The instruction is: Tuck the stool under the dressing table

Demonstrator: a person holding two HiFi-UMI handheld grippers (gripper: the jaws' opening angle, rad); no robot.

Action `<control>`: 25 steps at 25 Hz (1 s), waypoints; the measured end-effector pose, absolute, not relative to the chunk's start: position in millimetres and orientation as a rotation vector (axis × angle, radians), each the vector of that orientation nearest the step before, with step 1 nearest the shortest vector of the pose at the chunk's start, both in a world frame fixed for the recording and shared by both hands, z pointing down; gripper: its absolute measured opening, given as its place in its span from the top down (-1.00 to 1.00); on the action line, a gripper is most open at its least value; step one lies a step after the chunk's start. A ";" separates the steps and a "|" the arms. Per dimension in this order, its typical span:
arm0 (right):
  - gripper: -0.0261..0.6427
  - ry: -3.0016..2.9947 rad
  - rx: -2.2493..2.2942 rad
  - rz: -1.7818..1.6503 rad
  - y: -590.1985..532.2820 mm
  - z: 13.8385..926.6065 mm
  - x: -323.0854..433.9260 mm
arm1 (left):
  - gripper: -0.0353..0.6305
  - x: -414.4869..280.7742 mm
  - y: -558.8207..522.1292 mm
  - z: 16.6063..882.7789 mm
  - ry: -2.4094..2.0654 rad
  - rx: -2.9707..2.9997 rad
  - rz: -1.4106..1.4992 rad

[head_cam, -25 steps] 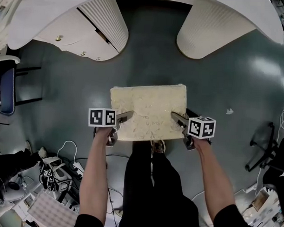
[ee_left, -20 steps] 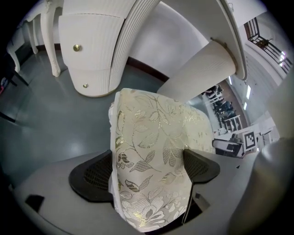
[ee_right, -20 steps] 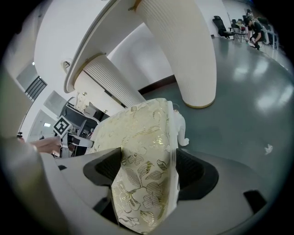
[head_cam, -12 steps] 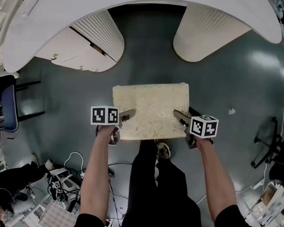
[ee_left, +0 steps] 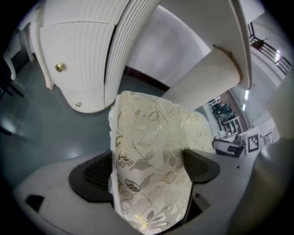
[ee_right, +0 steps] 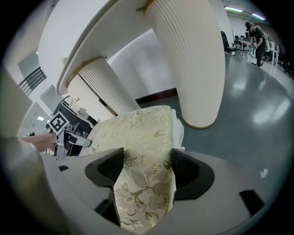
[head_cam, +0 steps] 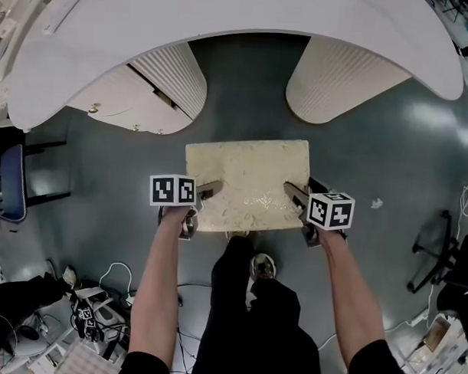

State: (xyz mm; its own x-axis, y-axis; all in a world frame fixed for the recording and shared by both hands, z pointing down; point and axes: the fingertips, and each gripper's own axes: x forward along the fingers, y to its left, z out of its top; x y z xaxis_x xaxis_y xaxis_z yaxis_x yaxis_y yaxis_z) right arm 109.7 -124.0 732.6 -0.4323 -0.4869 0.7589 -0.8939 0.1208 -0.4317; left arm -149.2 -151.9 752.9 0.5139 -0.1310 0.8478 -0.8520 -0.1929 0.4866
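The stool (head_cam: pixel 248 183) has a cream cushion with a gold leaf pattern and is held above the dark floor. My left gripper (head_cam: pixel 207 192) is shut on the stool's left edge (ee_left: pixel 147 174). My right gripper (head_cam: pixel 295 195) is shut on its right edge (ee_right: pixel 144 183). The white dressing table (head_cam: pixel 224 36) curves across the top of the head view, just beyond the stool. Its two ribbed legs (head_cam: pixel 169 80) (head_cam: pixel 337 79) stand either side of a gap straight ahead of the stool. The stool's legs are hidden under the cushion.
A drawer front with brass knobs (ee_left: pixel 59 68) sits at the table's left side. A blue chair (head_cam: pixel 12 175) stands far left. Cables and boxes (head_cam: pixel 84 315) litter the floor at lower left. A black stand (head_cam: pixel 439 251) is at right. My legs (head_cam: pixel 245 313) are below the stool.
The stool and both grippers have moved forward, closer to the gap between the table's ribbed legs. Both grips are unchanged.
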 end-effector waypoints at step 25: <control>-0.04 -1.994 1.387 1.268 -163.9 730.5 114.3 | -0.56 -146.7 -196.6 747.9 -0.847 1.675 0.803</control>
State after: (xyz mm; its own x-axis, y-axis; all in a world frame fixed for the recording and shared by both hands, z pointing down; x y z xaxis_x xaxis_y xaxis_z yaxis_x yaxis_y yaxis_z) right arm 114.3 -163.9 730.5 -0.4283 -0.5262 0.7346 -0.8884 0.0966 -0.4488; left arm -146.7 -196.6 747.9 0.5252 -0.1444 0.8386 -0.8451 -0.2036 0.4942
